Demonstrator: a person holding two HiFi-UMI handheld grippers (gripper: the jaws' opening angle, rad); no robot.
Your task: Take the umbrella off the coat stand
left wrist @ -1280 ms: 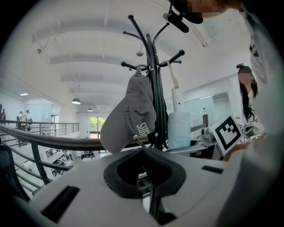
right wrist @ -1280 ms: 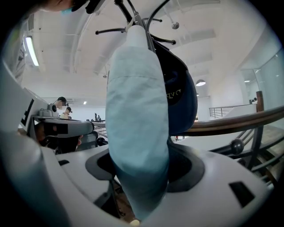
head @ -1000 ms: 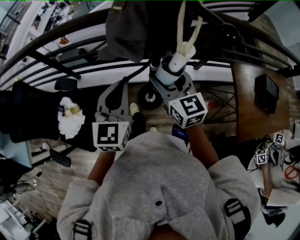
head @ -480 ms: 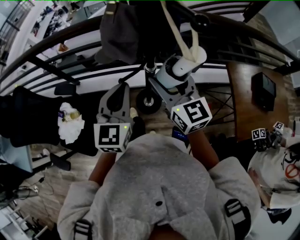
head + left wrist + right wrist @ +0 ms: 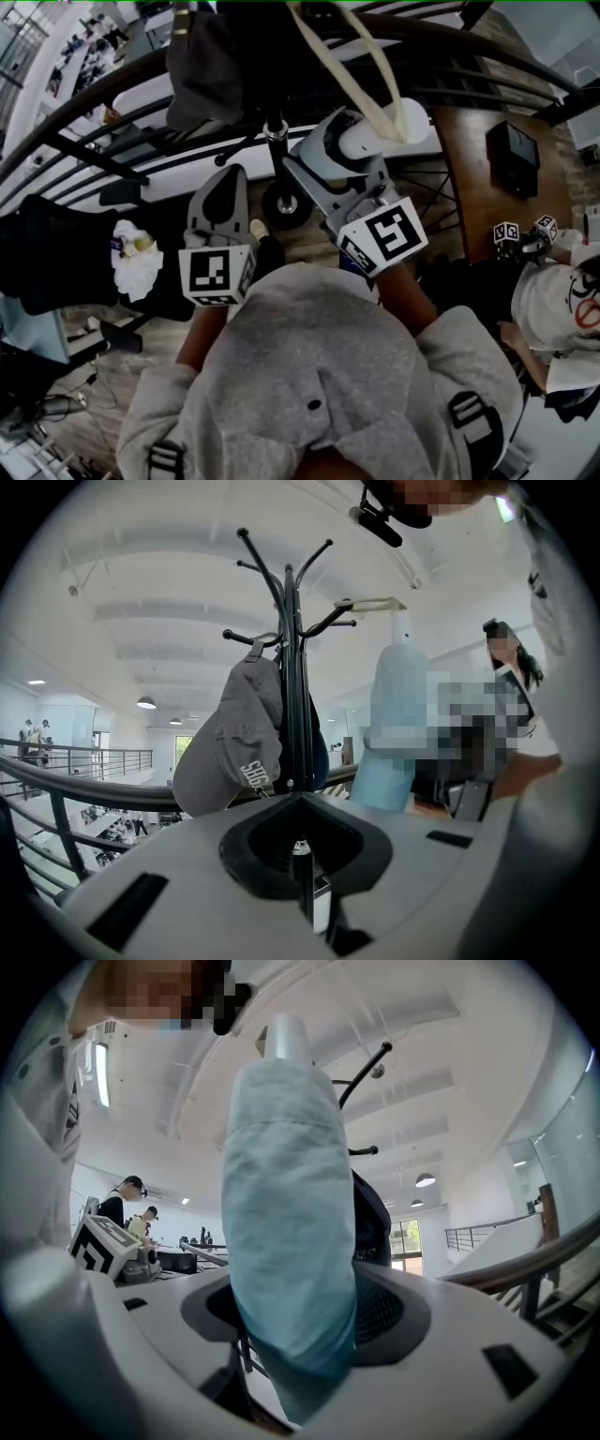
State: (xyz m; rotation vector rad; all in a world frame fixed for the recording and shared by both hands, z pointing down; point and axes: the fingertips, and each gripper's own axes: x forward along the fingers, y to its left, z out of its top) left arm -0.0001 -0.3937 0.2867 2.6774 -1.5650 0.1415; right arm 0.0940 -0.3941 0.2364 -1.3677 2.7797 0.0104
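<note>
My right gripper (image 5: 345, 161) is shut on the pale blue folded umbrella (image 5: 362, 137), which stands upright between its jaws and fills the right gripper view (image 5: 286, 1232). The umbrella's cream strap loop (image 5: 370, 73) runs up toward the black coat stand (image 5: 275, 141); whether it hangs on a hook is hidden. In the left gripper view the stand (image 5: 292, 677) rises straight ahead, with the umbrella (image 5: 394, 719) to its right. My left gripper (image 5: 225, 187) sits lower, left of the pole, shut and holding nothing (image 5: 298, 803).
A grey cap (image 5: 232, 747) and a dark cap (image 5: 367, 1213) hang on the stand. A curved black railing (image 5: 122, 89) runs behind it. At the right a person (image 5: 562, 309) sits by a wooden table (image 5: 469, 178). Black cloth (image 5: 47, 248) lies at the left.
My right gripper has lifted the umbrella, and the strap loop has risen and stretched with it. The left gripper shifted a little up. The person at the right has come further into view.
</note>
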